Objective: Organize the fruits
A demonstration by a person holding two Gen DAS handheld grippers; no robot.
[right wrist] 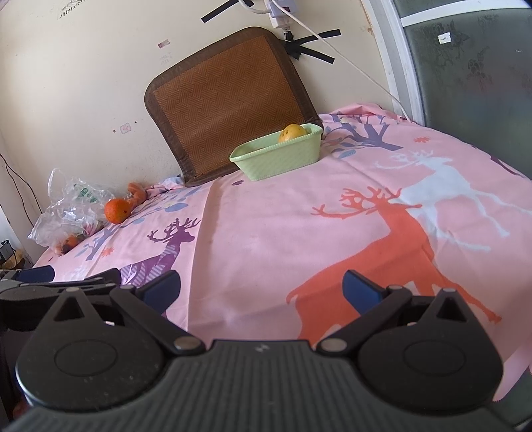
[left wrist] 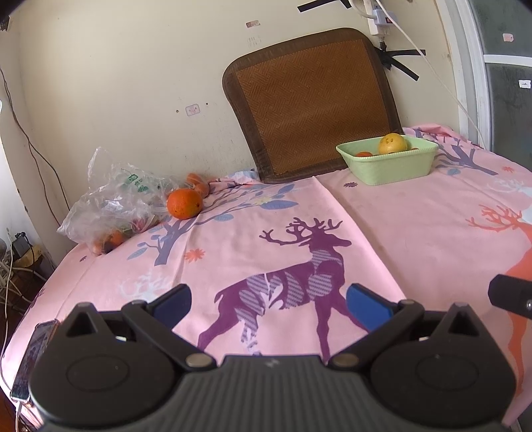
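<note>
A loose orange [left wrist: 184,203] lies on the pink deer cloth beside a clear plastic bag [left wrist: 113,202] that holds more small fruit [left wrist: 114,238]; further orange fruit [left wrist: 199,183] lies behind it. A light green basket [left wrist: 389,162] at the back right holds a yellow fruit [left wrist: 392,143] and a small orange one [left wrist: 364,154]. My left gripper [left wrist: 269,304] is open and empty, low over the near cloth. My right gripper [right wrist: 262,289] is open and empty too. The right wrist view also shows the orange [right wrist: 116,210], bag [right wrist: 71,206] and basket [right wrist: 276,159].
A brown woven cushion [left wrist: 309,103] leans on the wall behind the basket. A phone [left wrist: 31,359] lies at the cloth's near left edge. Cables and a power strip [left wrist: 382,20] hang on the wall. A window frame [right wrist: 392,59] stands at the right.
</note>
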